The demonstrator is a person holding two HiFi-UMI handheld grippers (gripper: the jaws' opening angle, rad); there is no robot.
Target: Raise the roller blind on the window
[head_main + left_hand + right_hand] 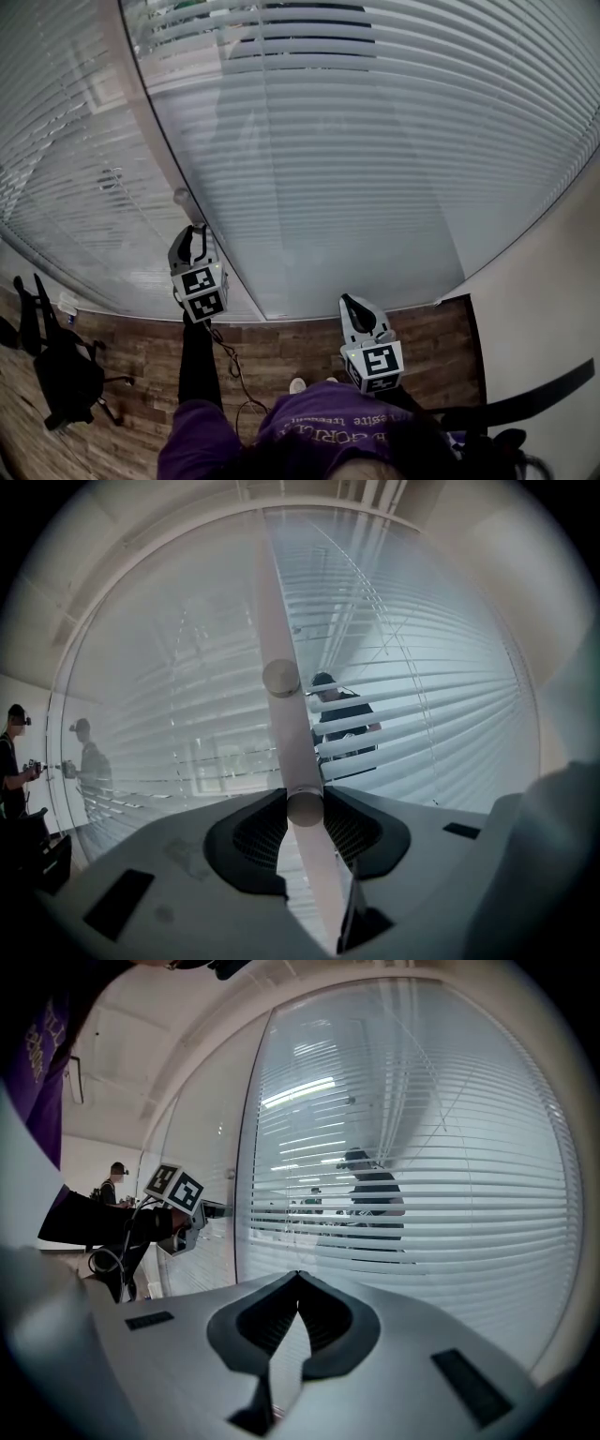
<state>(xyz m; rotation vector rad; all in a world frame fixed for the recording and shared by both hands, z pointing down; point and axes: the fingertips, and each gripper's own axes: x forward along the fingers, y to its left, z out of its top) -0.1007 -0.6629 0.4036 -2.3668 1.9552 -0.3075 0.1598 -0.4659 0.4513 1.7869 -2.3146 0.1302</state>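
Thin hold on the rod, blind down

The left tool (305, 803) pinches only the bottom end of a pale rod (291, 752) rising ahead of it; a crooked pull could slip it free, I'd say. The right tool (298, 1277) is pressed together on nothing. Ahead of both, the blind (375, 141) hangs lowered, pale slats level, figures showing between them.

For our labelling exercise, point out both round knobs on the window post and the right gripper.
upper knob (281, 679): left gripper view, its round face.
lower knob (305, 808): left gripper view, round end between the jaws.
right gripper (348, 301): head view, between its fingertips.
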